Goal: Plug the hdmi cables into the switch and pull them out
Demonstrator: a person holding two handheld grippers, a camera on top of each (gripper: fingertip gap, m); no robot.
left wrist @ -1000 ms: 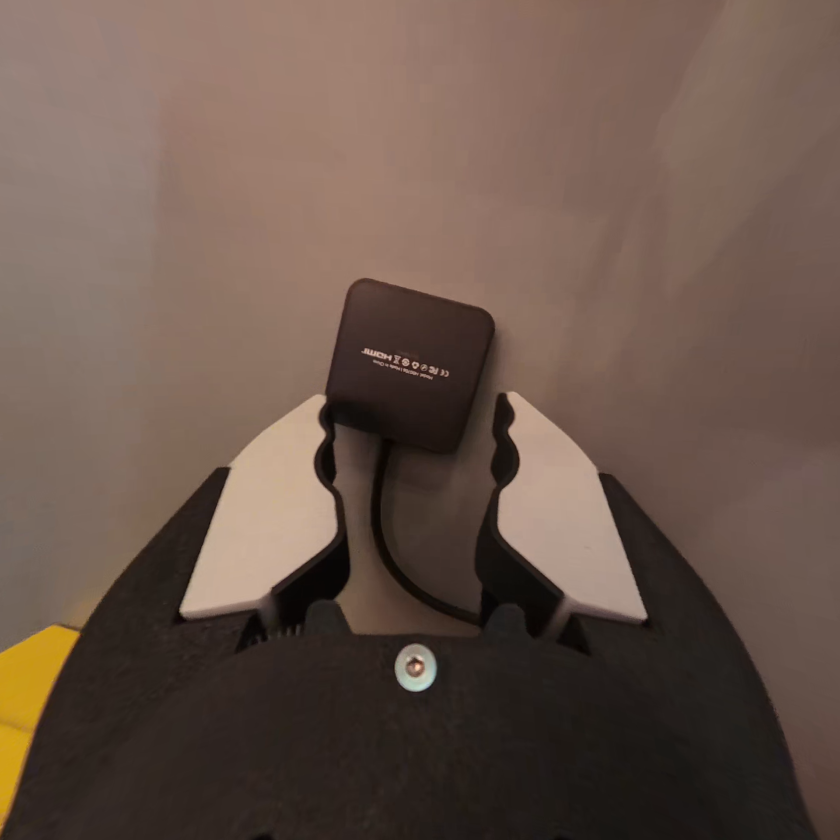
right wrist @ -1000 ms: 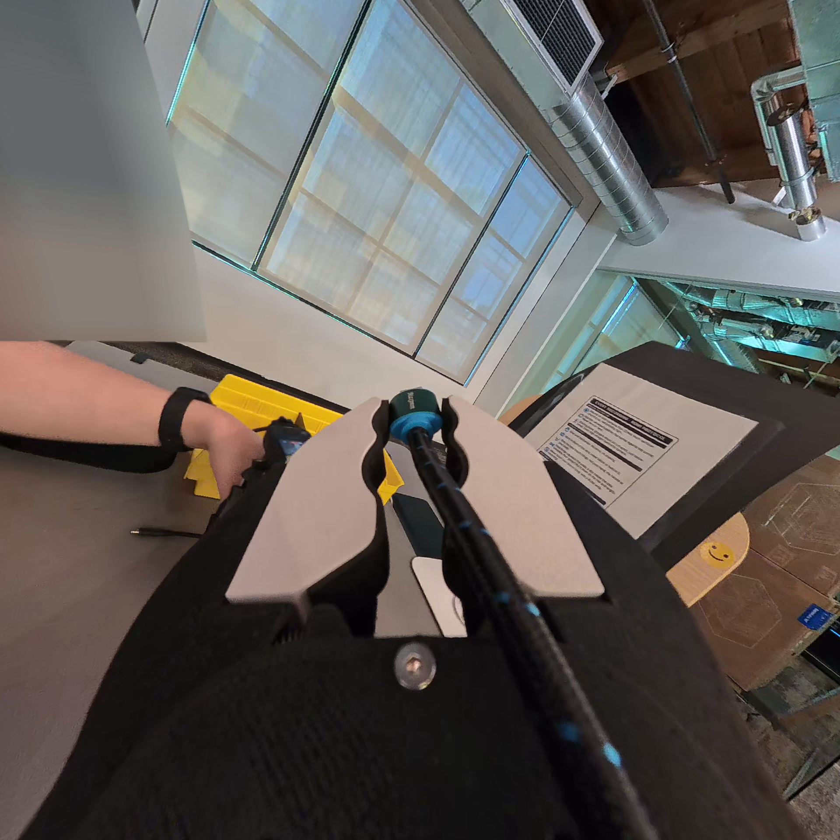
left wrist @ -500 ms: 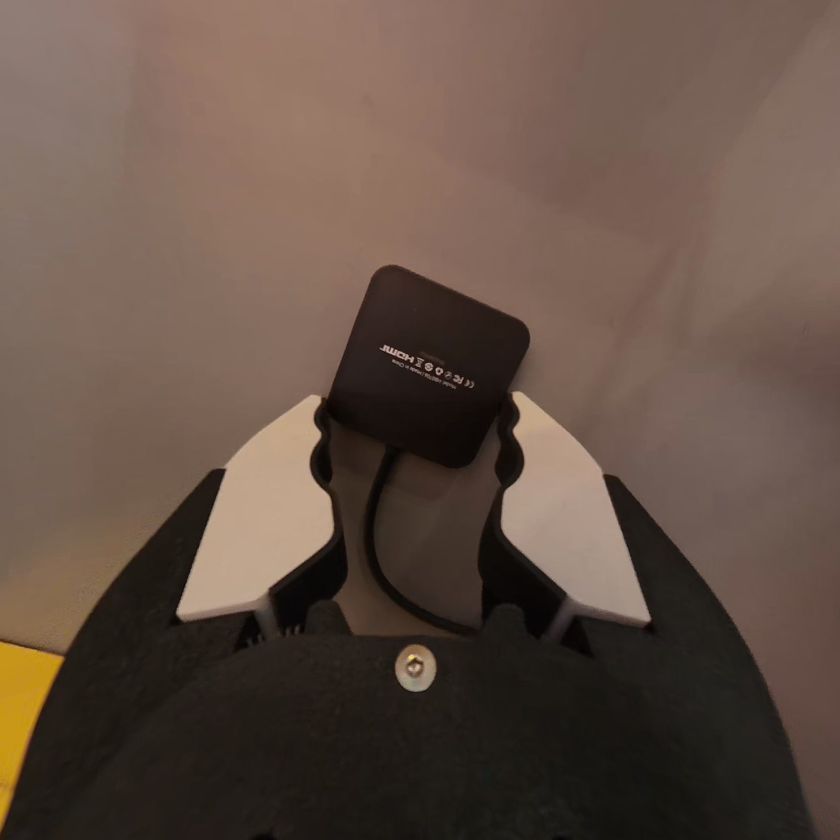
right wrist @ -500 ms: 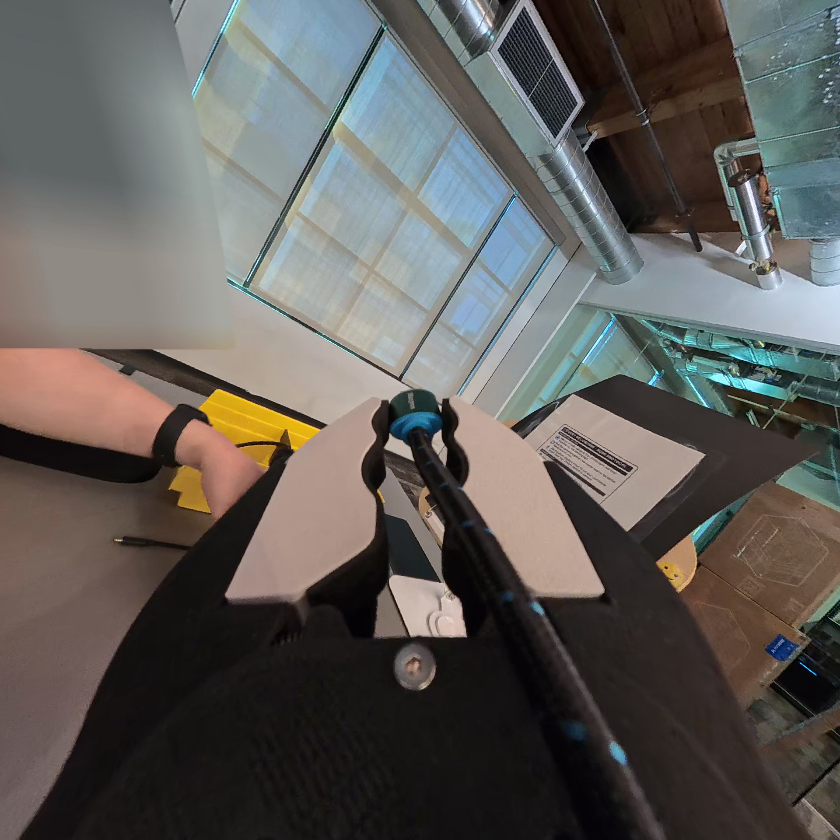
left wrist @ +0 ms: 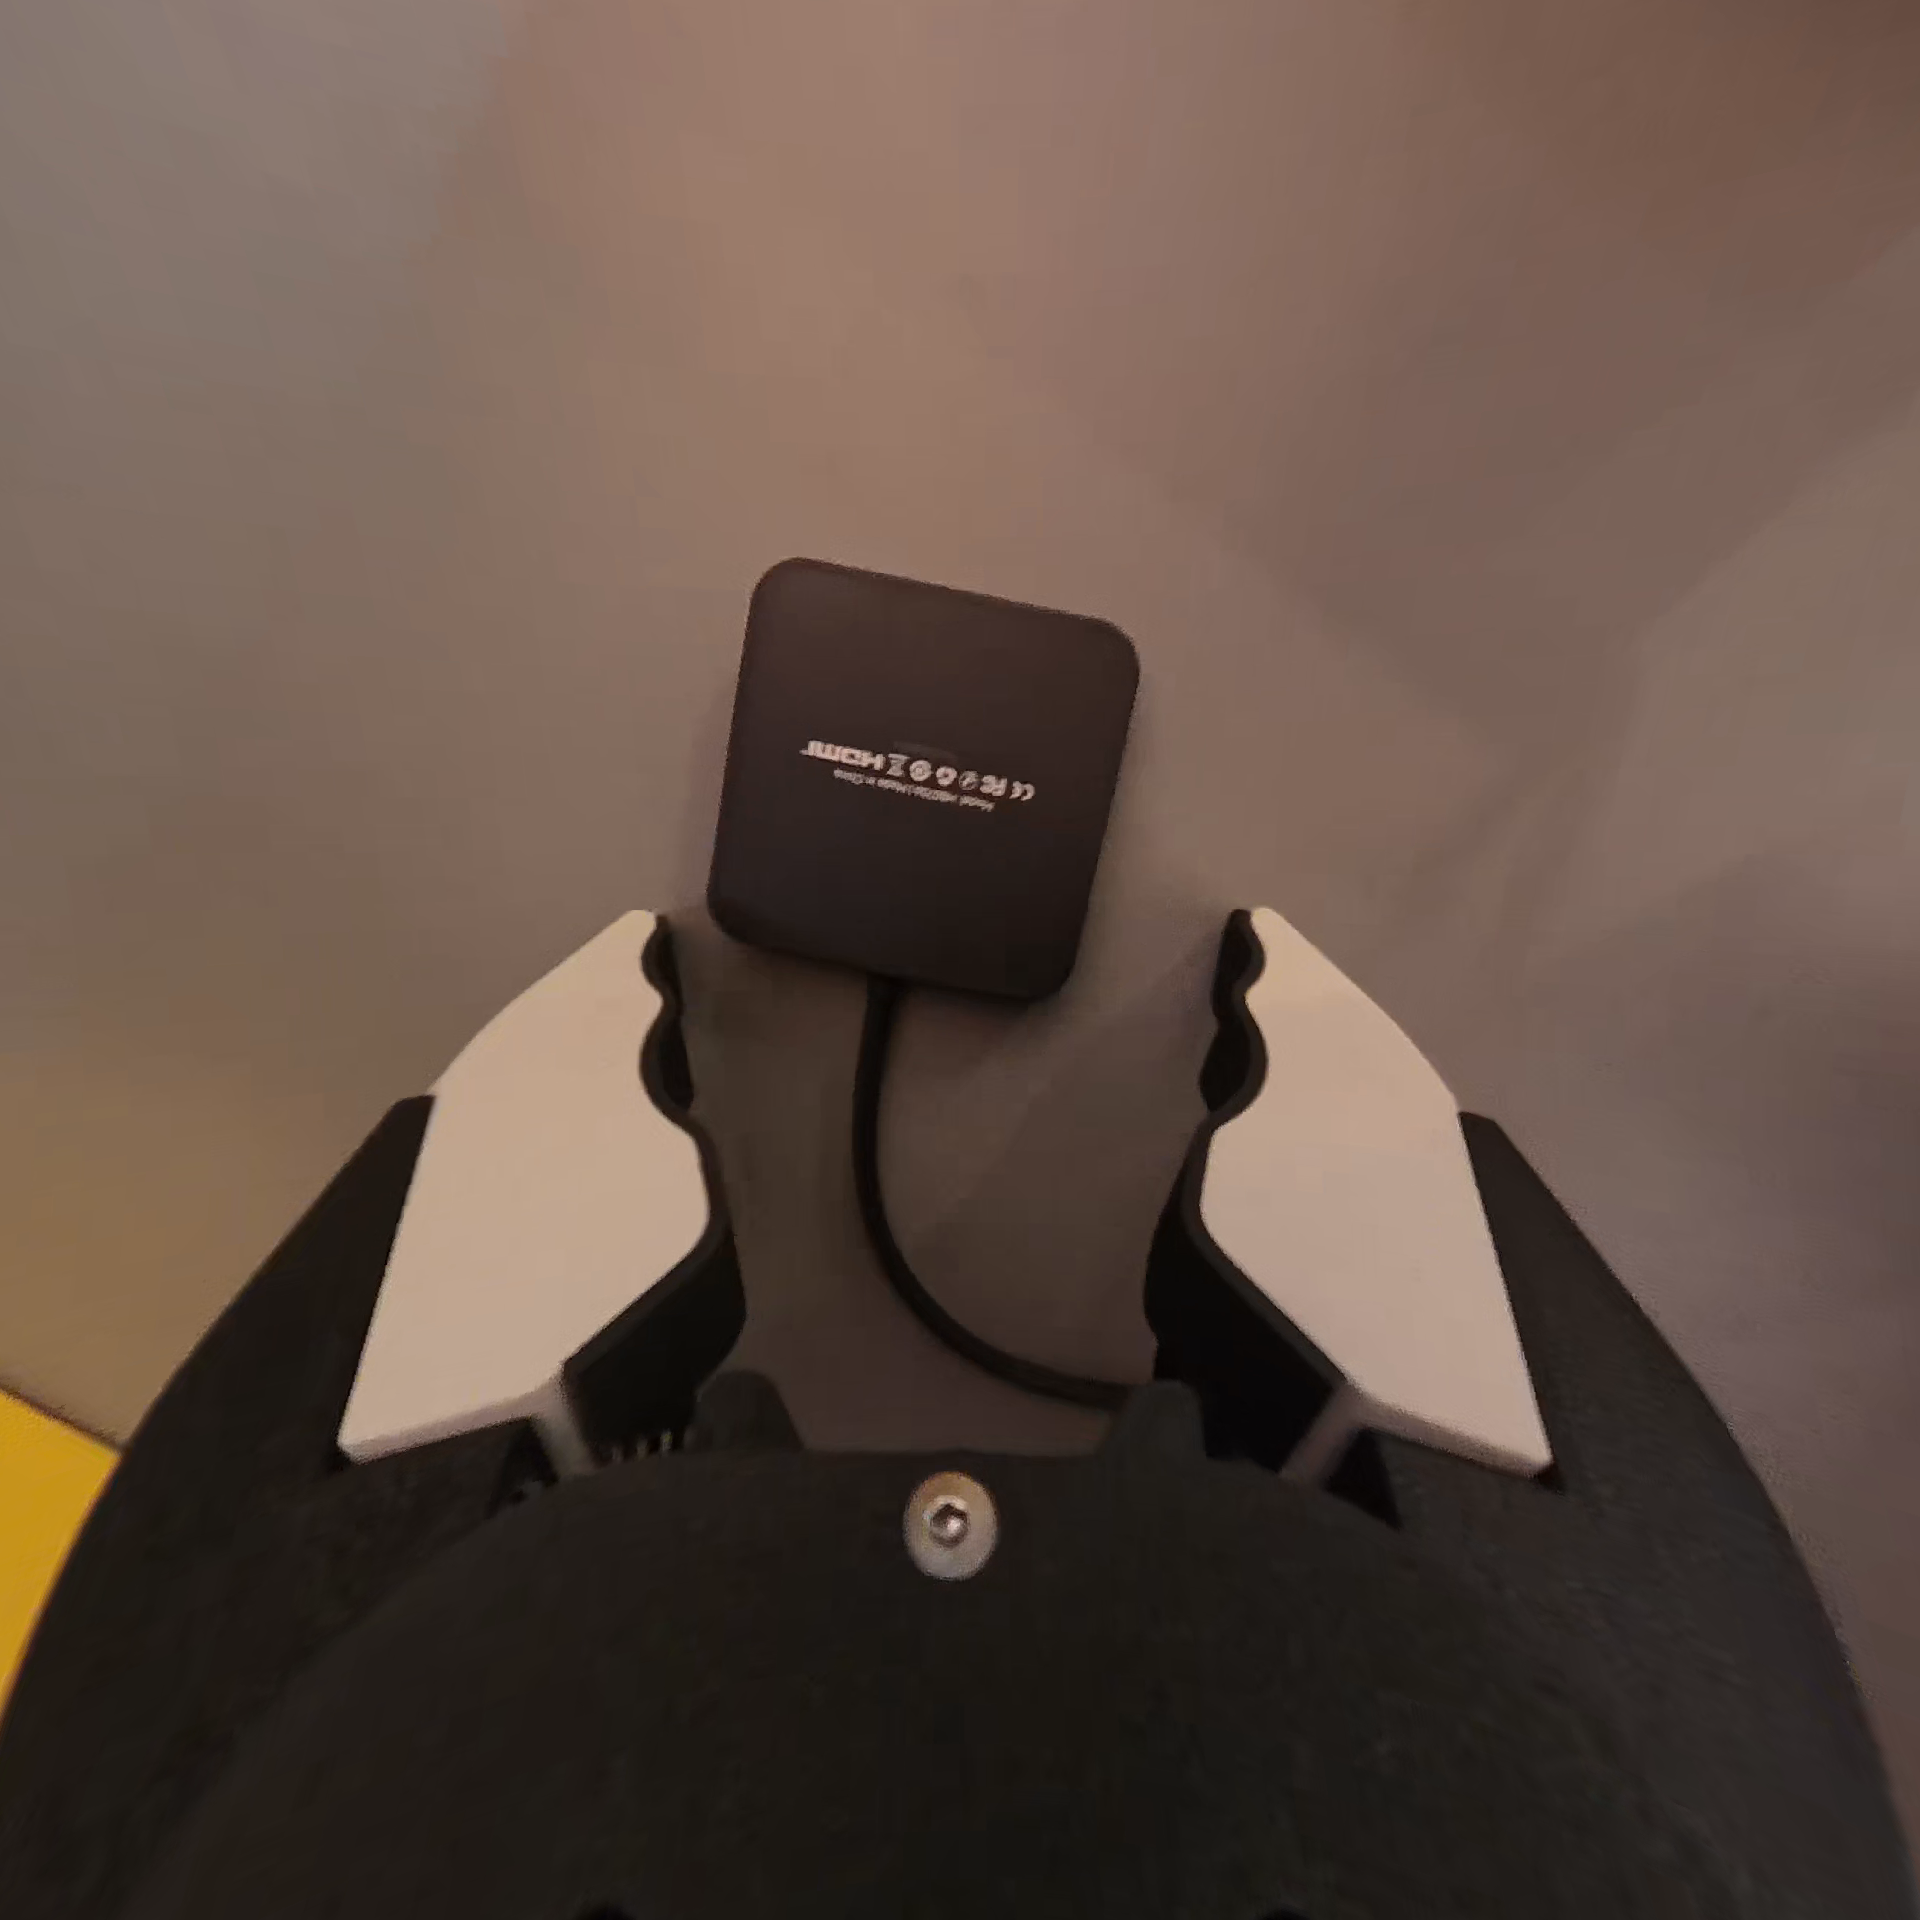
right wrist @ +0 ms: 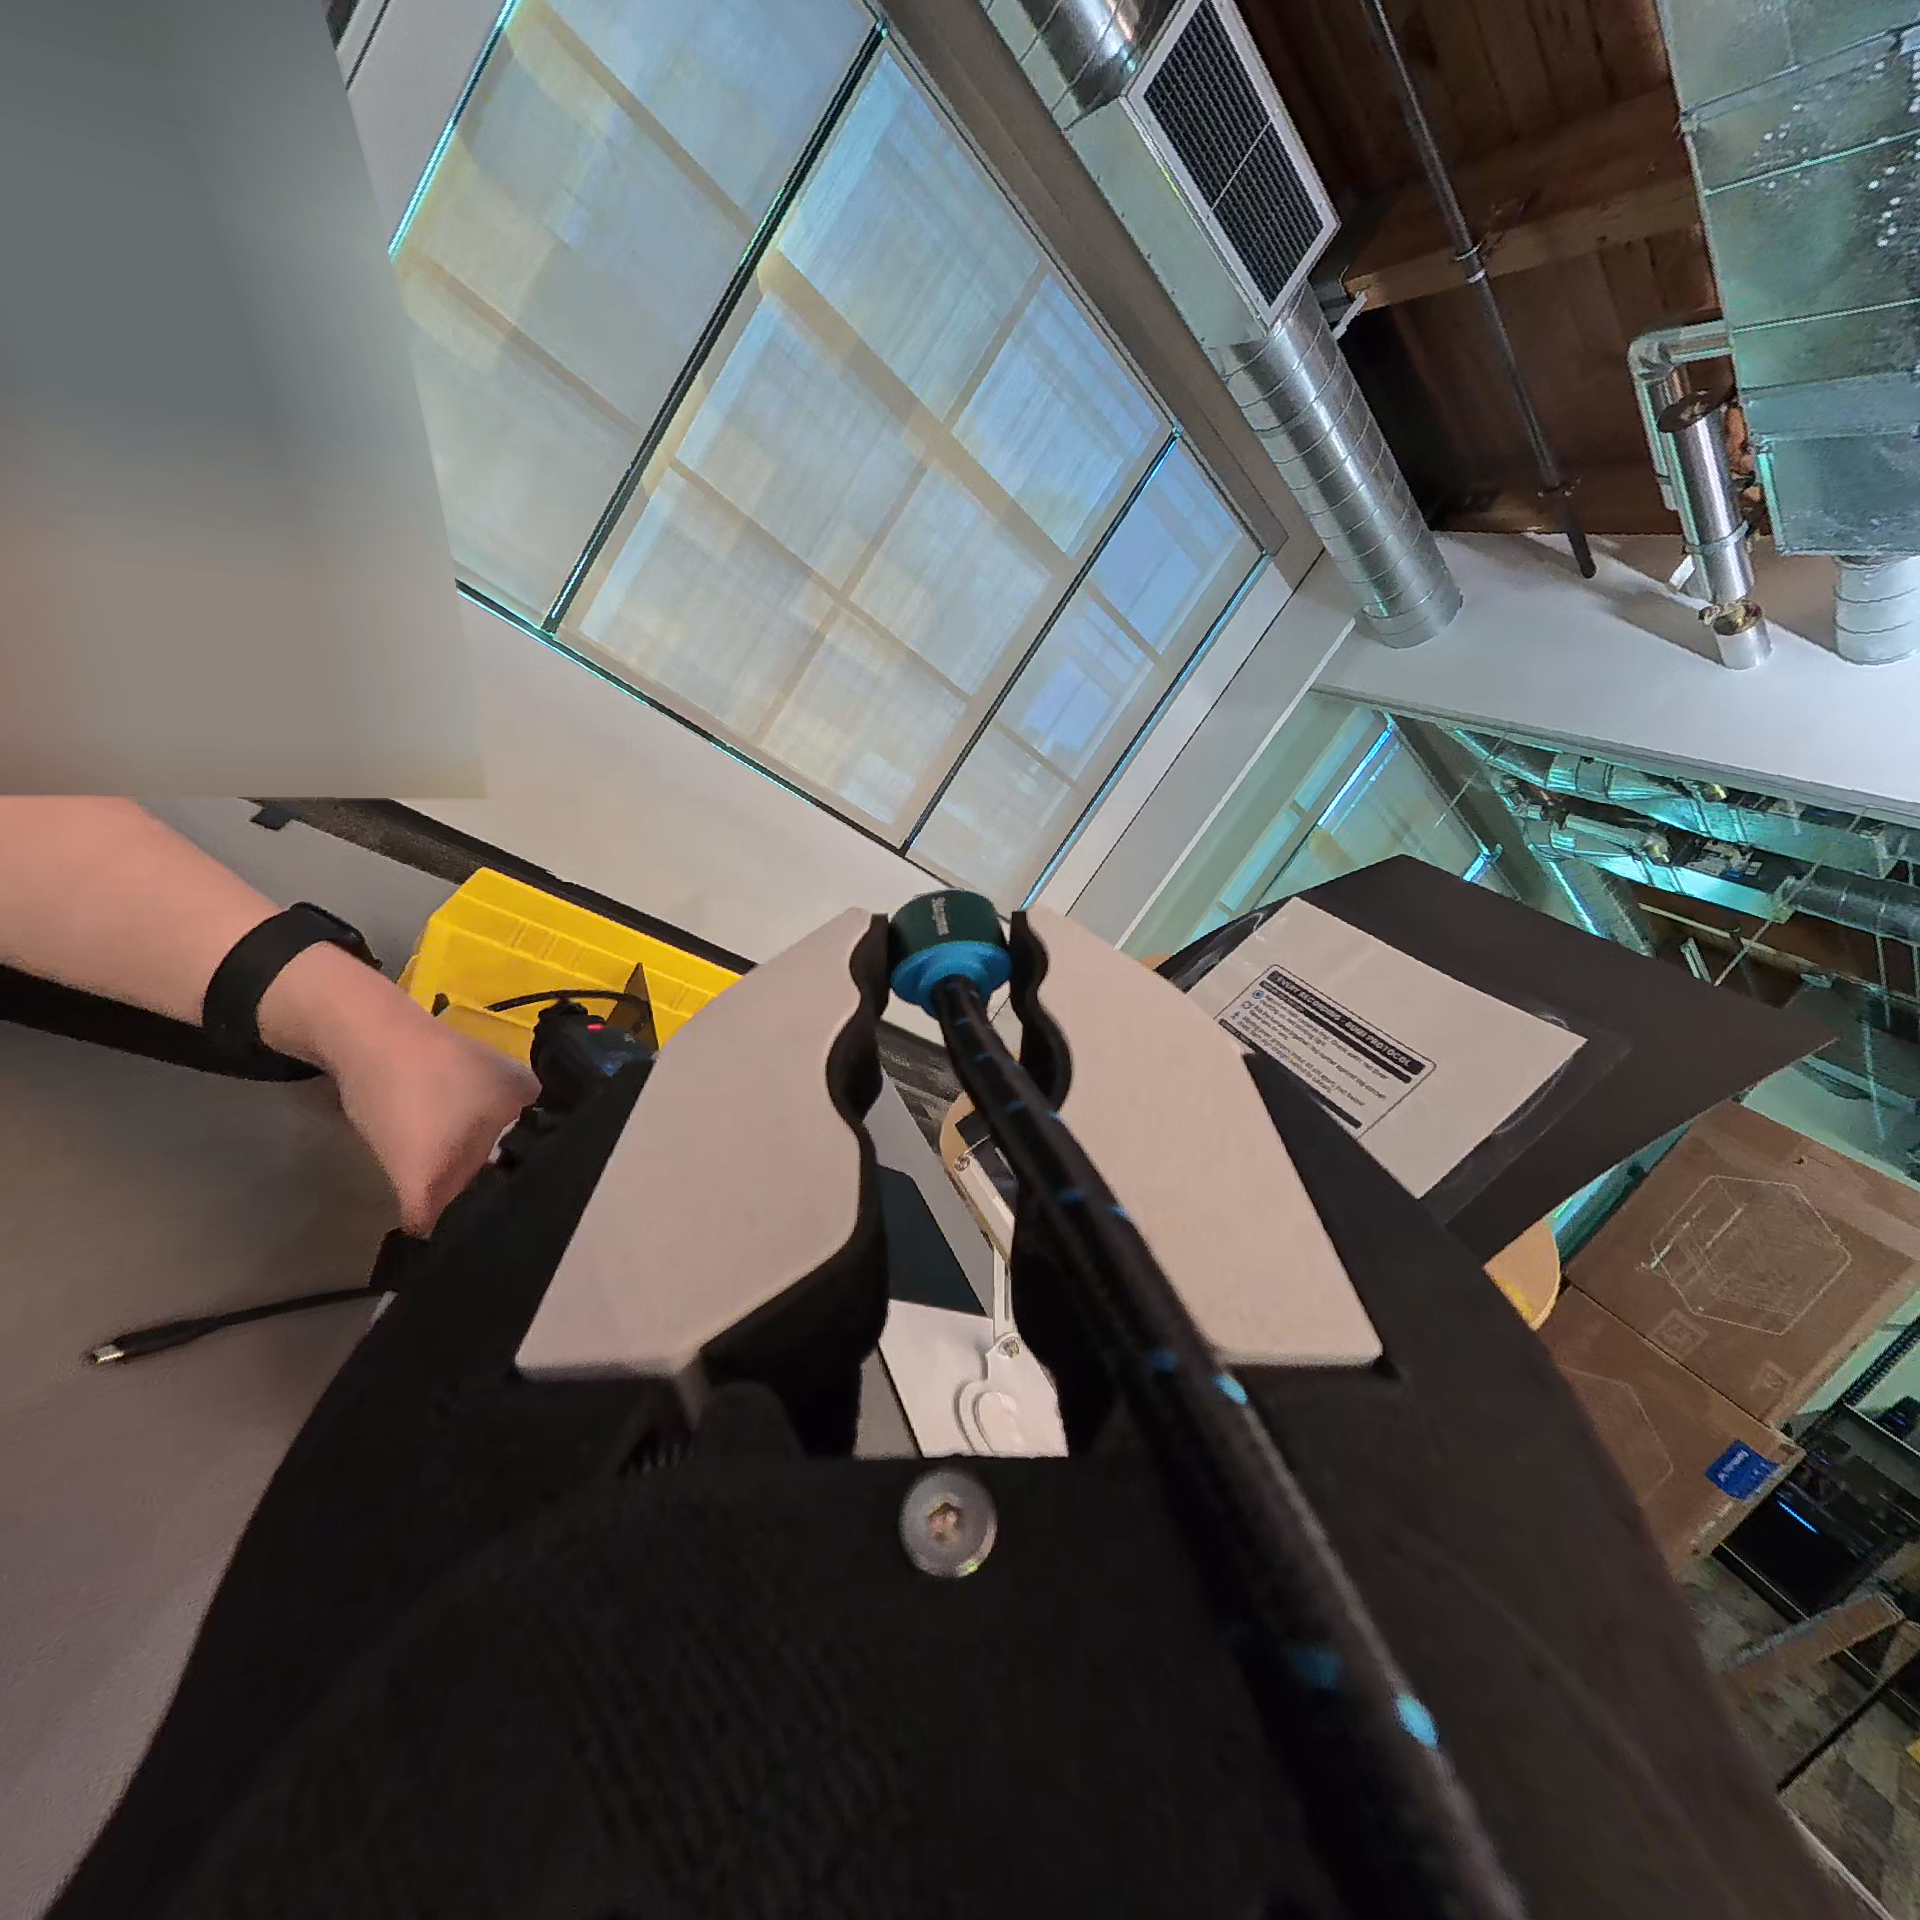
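Note:
In the left wrist view a black square HDMI switch (left wrist: 920,779) lies on the grey table (left wrist: 416,520), its thin black cord (left wrist: 883,1195) running back between my fingers. My left gripper (left wrist: 940,930) is open wide, its tips just short of the switch's near edge and apart from it. In the right wrist view my right gripper (right wrist: 948,940) is shut on the teal-ended plug (right wrist: 948,945) of a black braided HDMI cable (right wrist: 1101,1226) with blue flecks, held up in the air and tilted toward the windows.
A yellow bin (right wrist: 561,961) stands at the table's far side and shows at the left edge of the left wrist view (left wrist: 42,1465). A person's hand (right wrist: 416,1101) with a black wristband holds the other gripper. A loose thin cable end (right wrist: 208,1332) lies on the table. There is about 35 cm between the tips of the two grippers.
My left gripper has opened wider and pulled back a little from the switch, which had been touching its tips. My right gripper has kept its hold on the plug and tilted slightly.

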